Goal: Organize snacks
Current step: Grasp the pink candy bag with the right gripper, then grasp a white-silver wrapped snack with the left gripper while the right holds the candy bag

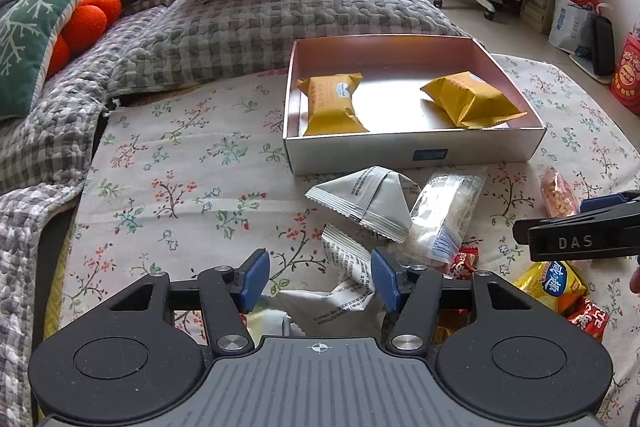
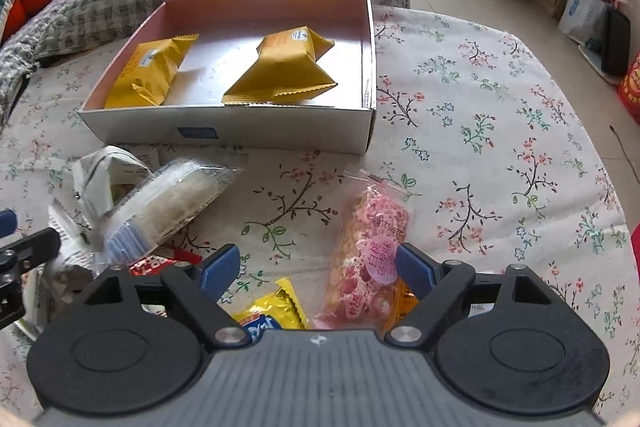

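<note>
Nearest the right wrist camera, the right gripper (image 2: 318, 269) stood wide open and held nothing; a pink snack bar (image 2: 366, 259) lay between its pads, close against the right pad, though contact could not be told. The bar's long axis ran from near to far, leaning slightly right, its far end pointing toward the right near corner of the box (image 2: 280, 135). A yellow packet (image 2: 272, 311) lay just left of it, also between the pads.

The left gripper (image 1: 318, 281) was about half open over a crumpled grey wrapper (image 1: 344, 291), which sat between the pads; whether the right pad pressed on it could not be told, and it did not look gripped.

The box sat farther off on the flowered cloth (image 2: 500, 131), with two yellow cake packs (image 2: 156, 71) already inside. A clear rice cracker pack (image 2: 172, 207) lay near its front wall.

As a judgement, closing here risked pinching the yellow packet along with the bar, or catching only the bar's slippery film edge so that it slid out on lifting.
</note>
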